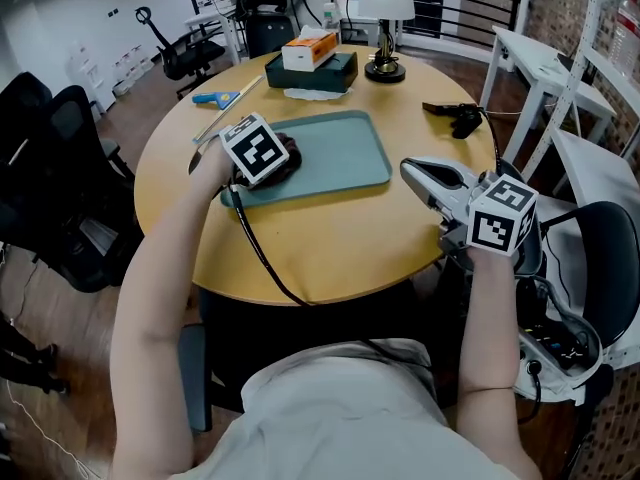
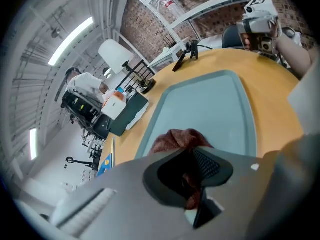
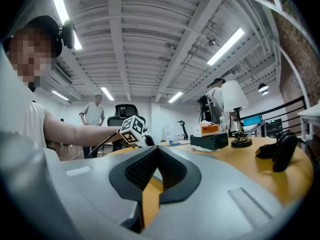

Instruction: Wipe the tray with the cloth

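Observation:
A teal tray (image 1: 340,153) lies on the round wooden table (image 1: 330,248). My left gripper (image 1: 283,160) is over the tray's left end, shut on a dark red-brown cloth (image 1: 287,154) that rests bunched on the tray. In the left gripper view the cloth (image 2: 177,139) is pinched between the pads and bulges past the tips onto the tray (image 2: 215,109). My right gripper (image 1: 412,172) hovers level at the table's right edge, off the tray, its jaws shut with nothing in them. In its own view the right gripper (image 3: 157,153) has its pads meeting.
At the back of the table stand a lamp (image 1: 385,28) and a dark box topped by an orange-and-white carton (image 1: 312,60). A blue-handled tool (image 1: 215,97) lies back left, a black object (image 1: 455,118) back right. Office chairs (image 1: 50,168) stand left; a person (image 3: 93,115) stands beyond.

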Motion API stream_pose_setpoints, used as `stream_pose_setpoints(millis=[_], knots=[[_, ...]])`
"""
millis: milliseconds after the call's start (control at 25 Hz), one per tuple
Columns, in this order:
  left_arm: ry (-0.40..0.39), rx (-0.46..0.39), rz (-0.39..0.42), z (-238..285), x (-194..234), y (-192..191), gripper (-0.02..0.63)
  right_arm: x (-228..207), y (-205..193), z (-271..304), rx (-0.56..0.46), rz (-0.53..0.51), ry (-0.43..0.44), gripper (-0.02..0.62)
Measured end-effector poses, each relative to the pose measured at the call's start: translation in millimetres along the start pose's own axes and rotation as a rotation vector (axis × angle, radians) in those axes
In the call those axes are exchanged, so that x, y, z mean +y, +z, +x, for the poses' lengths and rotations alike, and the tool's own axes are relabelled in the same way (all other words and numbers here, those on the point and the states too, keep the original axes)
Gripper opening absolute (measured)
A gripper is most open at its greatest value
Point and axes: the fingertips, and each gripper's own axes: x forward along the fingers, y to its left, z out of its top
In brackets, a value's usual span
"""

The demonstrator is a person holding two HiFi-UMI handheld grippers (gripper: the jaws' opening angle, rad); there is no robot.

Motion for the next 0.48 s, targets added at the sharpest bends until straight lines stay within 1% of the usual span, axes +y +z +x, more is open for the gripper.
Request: stream_pose_setpoints(millis=[120,240,480], knots=[[0.028,0.022,-0.025,-8.9,8.7,-29.8,0.371,3.4,-1.0,8.1,0.013,-0.006,0.012,0.002],[0.053,0.047,-0.046,-12.1,16.5,-50.7,0.371,8.4,-1.1,15.2,0.019,-0.013,0.027,0.002],[0.076,0.074,-0.045,-11.2,23.1,-61.2,0.37,9.3,-1.5,16.9,0.02,-0.01,0.033,0.002]])
